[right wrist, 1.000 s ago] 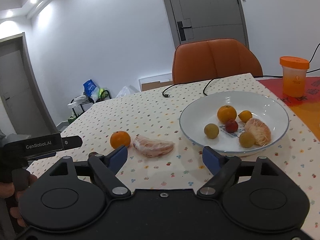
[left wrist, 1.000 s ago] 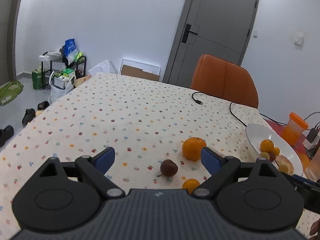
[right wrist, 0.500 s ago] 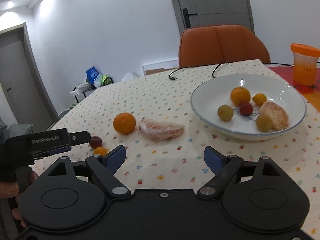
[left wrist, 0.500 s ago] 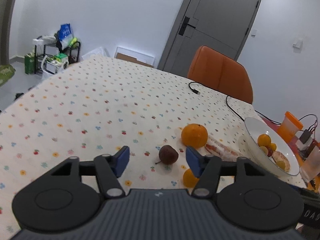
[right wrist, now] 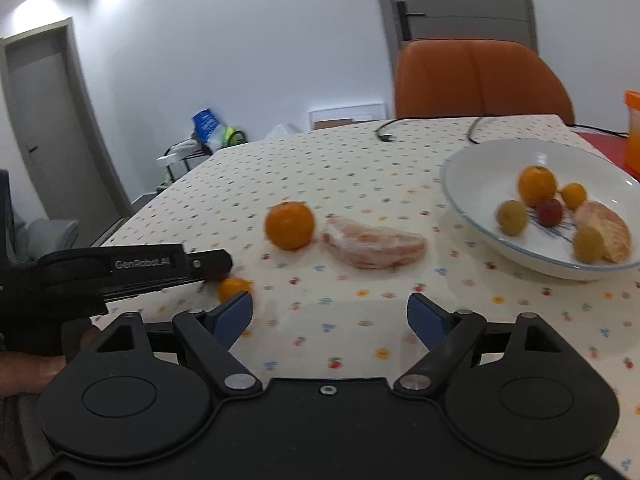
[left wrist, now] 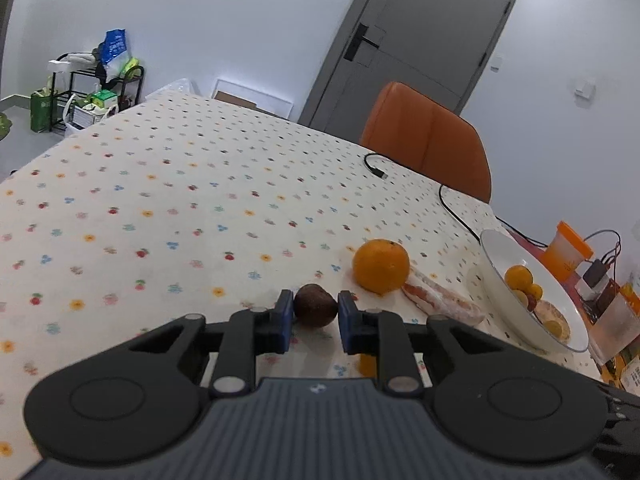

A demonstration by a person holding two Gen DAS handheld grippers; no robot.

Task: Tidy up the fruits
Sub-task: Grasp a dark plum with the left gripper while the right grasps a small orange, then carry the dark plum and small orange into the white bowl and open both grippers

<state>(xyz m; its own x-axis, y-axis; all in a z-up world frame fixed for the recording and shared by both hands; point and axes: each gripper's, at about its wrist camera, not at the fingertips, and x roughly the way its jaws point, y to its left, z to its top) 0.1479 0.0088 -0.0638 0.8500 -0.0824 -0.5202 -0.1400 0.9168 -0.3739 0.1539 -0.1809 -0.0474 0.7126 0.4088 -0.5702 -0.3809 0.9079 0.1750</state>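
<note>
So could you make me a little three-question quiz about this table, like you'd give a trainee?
1. True or false: the left tongs are closed on the dark brown fruit.
2. What lies on the cloth between the big orange and the white bowl? A) a banana B) a peeled citrus segment C) a spoon
3. Fill in: the right tongs are ____ and hold nothing.

Key: 1 true. 2 B, the peeled citrus segment. 3 open.
</note>
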